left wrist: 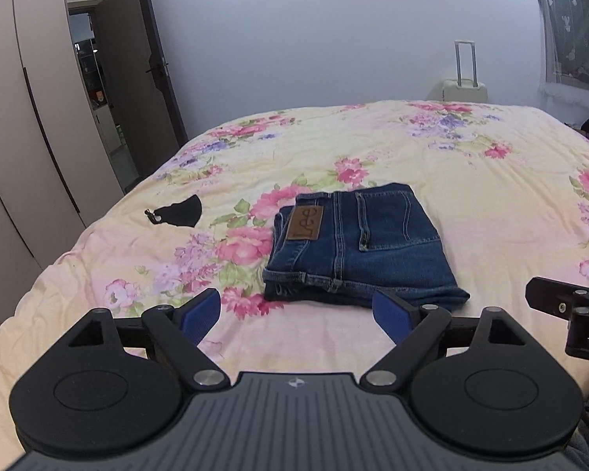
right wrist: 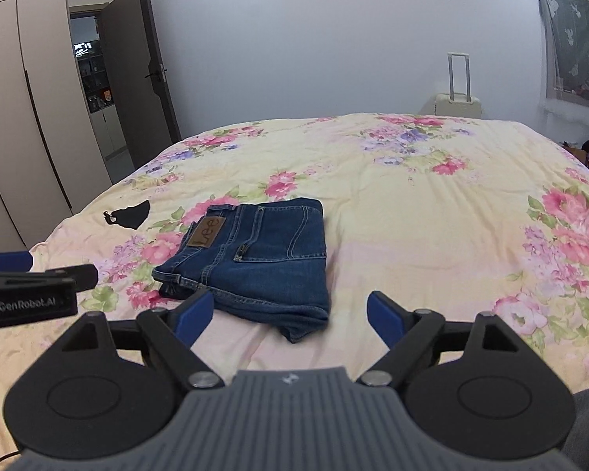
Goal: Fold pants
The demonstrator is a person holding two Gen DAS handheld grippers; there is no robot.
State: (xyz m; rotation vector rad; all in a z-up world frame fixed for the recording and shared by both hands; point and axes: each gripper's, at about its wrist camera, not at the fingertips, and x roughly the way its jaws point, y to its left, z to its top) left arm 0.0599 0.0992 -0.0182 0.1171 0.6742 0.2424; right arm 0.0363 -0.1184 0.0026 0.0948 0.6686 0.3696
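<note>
My left gripper (left wrist: pixel 296 312) and right gripper (right wrist: pixel 290 314) hover spread wide, holding nothing. The jeans (left wrist: pixel 357 247) lie folded into a compact stack near the bed's (left wrist: pixel 471 180) near edge. I judge folding essentially finished; nothing obvious remains.

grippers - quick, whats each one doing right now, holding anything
left gripper: open, holding nothing, just short of the folded jeans.
right gripper: open, holding nothing, the jeans' near corner lies between its fingers, untouched.
</note>
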